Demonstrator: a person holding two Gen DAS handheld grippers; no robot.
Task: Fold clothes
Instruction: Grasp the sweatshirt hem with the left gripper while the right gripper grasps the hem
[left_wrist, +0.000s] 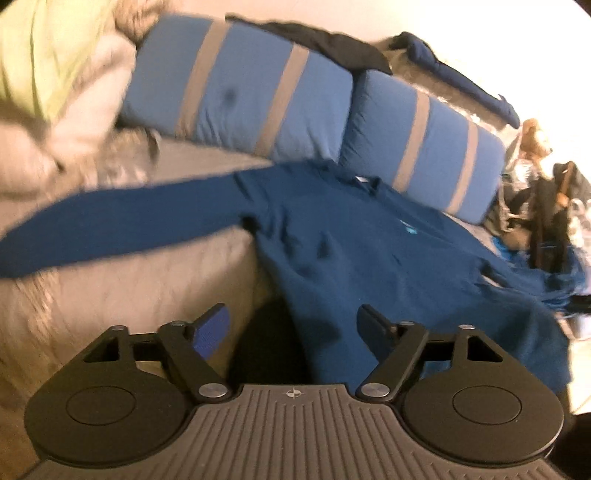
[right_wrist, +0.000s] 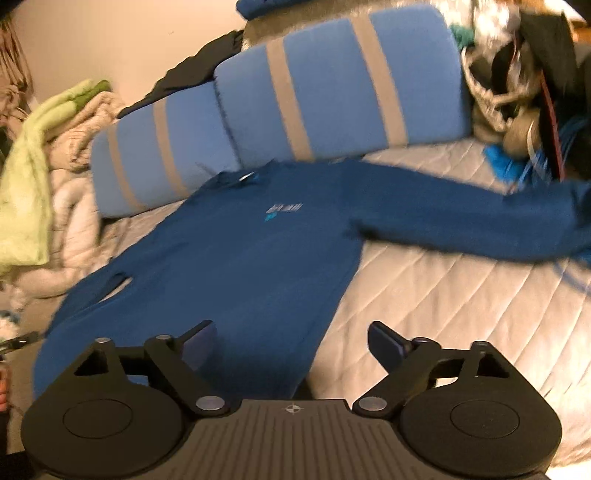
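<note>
A dark blue long-sleeved shirt (left_wrist: 362, 243) lies front up on the grey quilted bed (left_wrist: 147, 280), collar toward the pillows, with one sleeve (left_wrist: 122, 221) stretched out to the left. In the right wrist view the shirt (right_wrist: 236, 258) has a small light logo on the chest and its other sleeve (right_wrist: 461, 221) stretched to the right. My left gripper (left_wrist: 293, 325) is open and empty over the shirt's lower left edge. My right gripper (right_wrist: 291, 343) is open and empty over the shirt's hem.
Two blue pillows with grey stripes (left_wrist: 258, 92) (right_wrist: 332, 88) lie along the head of the bed. A heap of beige and light green laundry (right_wrist: 44, 155) sits at the left. Bags and clutter (right_wrist: 524, 85) crowd the right side. Dark clothes (left_wrist: 332, 44) lie behind the pillows.
</note>
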